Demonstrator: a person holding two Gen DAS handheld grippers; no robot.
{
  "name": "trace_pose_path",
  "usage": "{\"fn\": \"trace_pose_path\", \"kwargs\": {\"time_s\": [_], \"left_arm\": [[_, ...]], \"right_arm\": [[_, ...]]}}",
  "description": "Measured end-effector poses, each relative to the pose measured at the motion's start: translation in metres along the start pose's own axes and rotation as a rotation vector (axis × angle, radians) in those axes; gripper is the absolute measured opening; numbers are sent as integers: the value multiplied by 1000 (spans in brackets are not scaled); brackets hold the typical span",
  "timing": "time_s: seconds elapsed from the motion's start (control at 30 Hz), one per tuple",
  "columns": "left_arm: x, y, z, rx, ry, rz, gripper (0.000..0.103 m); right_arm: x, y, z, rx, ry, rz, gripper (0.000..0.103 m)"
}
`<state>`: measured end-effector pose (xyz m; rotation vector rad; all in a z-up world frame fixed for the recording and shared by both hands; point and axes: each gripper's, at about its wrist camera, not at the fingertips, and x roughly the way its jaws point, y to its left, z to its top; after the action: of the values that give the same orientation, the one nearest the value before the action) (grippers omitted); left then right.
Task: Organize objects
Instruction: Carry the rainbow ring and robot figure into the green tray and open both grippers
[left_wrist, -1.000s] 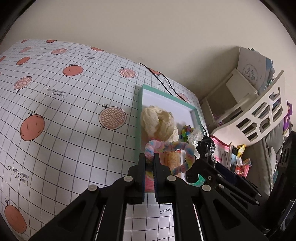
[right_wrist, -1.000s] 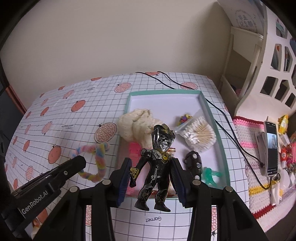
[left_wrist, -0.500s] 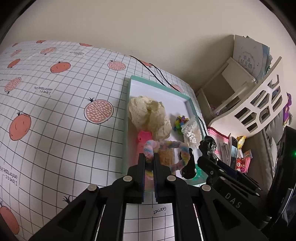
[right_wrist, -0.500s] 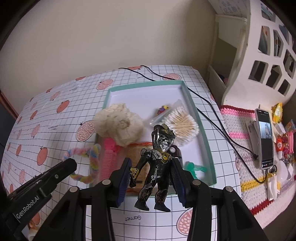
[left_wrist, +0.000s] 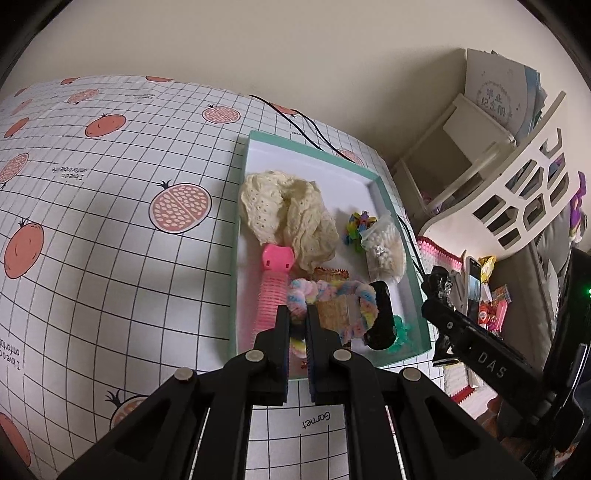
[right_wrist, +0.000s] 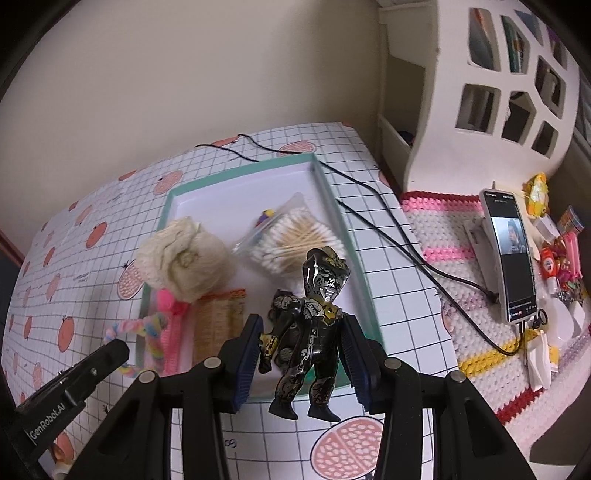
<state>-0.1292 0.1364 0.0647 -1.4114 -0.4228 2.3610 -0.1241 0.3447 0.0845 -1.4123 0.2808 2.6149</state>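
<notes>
1. Both our tools were loaded and hanging over the near end of the teal tray (right_wrist: 330, 192). The left tool (left_wrist: 297, 325) was clenched on a pastel pipe-cleaner loop (left_wrist: 332, 295), and the loop stuck out ahead of the tips and off to their right, over the tray's near half.
2. The right tool (right_wrist: 303, 350) gripped a black-and-gold action figure (right_wrist: 314, 325) around the torso. Its long axis ran along the fingers, head toward the tray, feet back over the tabletop (right_wrist: 399, 266).
3. Tray contents: cream lace scrunchie (left_wrist: 288, 214), pink hair roller (left_wrist: 273, 284), bag of cotton swabs (right_wrist: 295, 240), some little colourful clips (left_wrist: 356, 229), a snack packet (right_wrist: 219, 317), a black oval thing (left_wrist: 380, 317) and a teal bit (left_wrist: 400, 328) we couldn't identify.
4. Our guess: the free spot was the far end of the tray, so both items probably needed carrying further forward before letting go.
</notes>
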Motion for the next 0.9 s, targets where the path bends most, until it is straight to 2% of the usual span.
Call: {"fn": "trace_pose_path", "kwargs": {"time_s": [0.9], "left_arm": [[32,0,0,4,34,31,7]], "right_arm": [[36,2,0,-48,5,-66,47]]}}
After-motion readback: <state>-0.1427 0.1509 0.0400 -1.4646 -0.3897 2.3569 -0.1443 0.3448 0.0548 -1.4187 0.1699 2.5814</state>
